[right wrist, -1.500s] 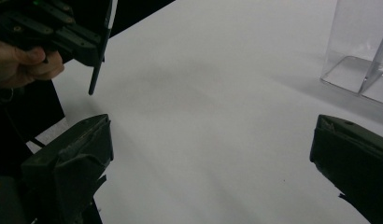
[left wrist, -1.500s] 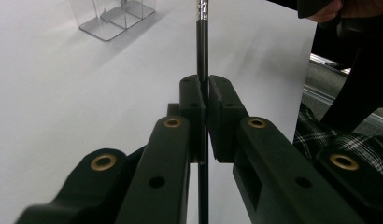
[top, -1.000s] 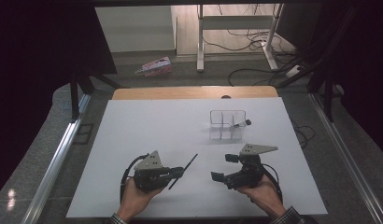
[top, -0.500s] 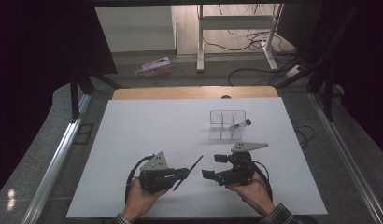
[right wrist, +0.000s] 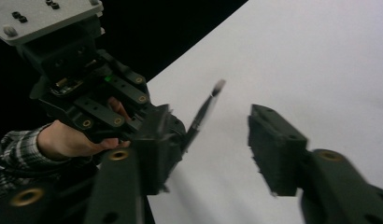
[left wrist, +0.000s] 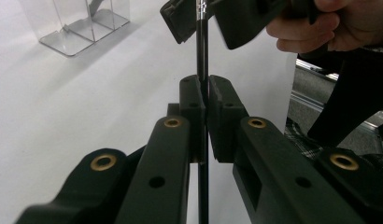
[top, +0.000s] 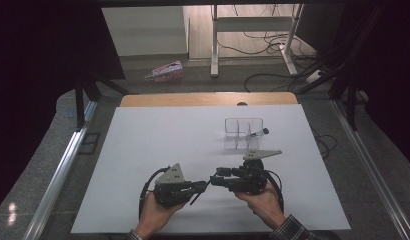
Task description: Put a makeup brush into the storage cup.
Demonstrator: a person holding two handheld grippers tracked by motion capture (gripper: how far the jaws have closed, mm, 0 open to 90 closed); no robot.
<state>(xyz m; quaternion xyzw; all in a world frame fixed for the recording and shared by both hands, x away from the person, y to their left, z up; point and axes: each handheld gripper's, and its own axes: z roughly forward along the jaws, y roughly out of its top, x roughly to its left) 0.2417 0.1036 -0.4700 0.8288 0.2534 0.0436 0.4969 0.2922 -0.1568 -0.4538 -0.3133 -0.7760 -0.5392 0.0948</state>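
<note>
A white table top [top: 158,150] sits in a dim room, with cables on the floor behind it and a pink packet [top: 165,71] lying beyond the far edge. Near the front, left of centre, the left gripper [top: 199,187] is clamped on a thin black pen [left wrist: 202,70], its jaws closed around the shaft so the pen sticks out toward the other hand. Just to its right, the right gripper [top: 216,179] has its jaws spread wide, and the tip of the pen [right wrist: 204,109] lies in the gap between them without touching either. Further right and toward the back stands a clear plastic organiser [top: 243,133] with another dark pen [top: 257,134] leaning in one compartment.

This looks like a hand-over. To do it well, the right jaws should close squarely across the free end of the shaft, clear of the left jaws, and the left should let go only once that grip is firm; otherwise the slim pen may swivel or drop.
</note>
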